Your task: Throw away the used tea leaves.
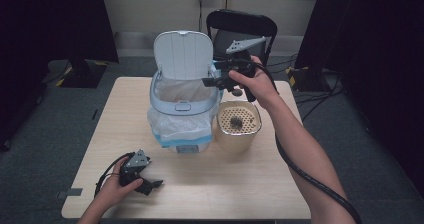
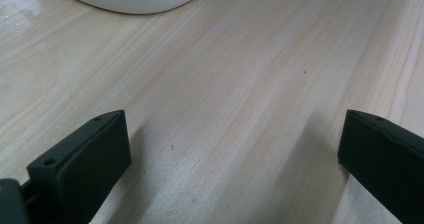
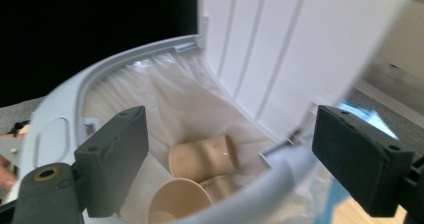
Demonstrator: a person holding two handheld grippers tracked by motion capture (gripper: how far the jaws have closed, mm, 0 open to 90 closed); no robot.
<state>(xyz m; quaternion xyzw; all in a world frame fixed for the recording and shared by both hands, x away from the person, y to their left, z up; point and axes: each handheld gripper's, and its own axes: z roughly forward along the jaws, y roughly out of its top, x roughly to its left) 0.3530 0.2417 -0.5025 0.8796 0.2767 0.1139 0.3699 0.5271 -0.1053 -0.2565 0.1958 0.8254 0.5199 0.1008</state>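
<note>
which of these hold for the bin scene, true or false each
1. The lid of the white bin is shut. False: it stands open, upright behind the rim.
2. Paper cups lie inside the bin's plastic liner. True.
3. The right gripper holds a cup between its jaws. False: its jaws stand apart with nothing between them, at the bin's rim.
4. The left gripper is open over the bare wooden table. True.
5. The beige container stands to the left of the bin in the high view. False: it stands to the bin's right, close beside it.
</note>
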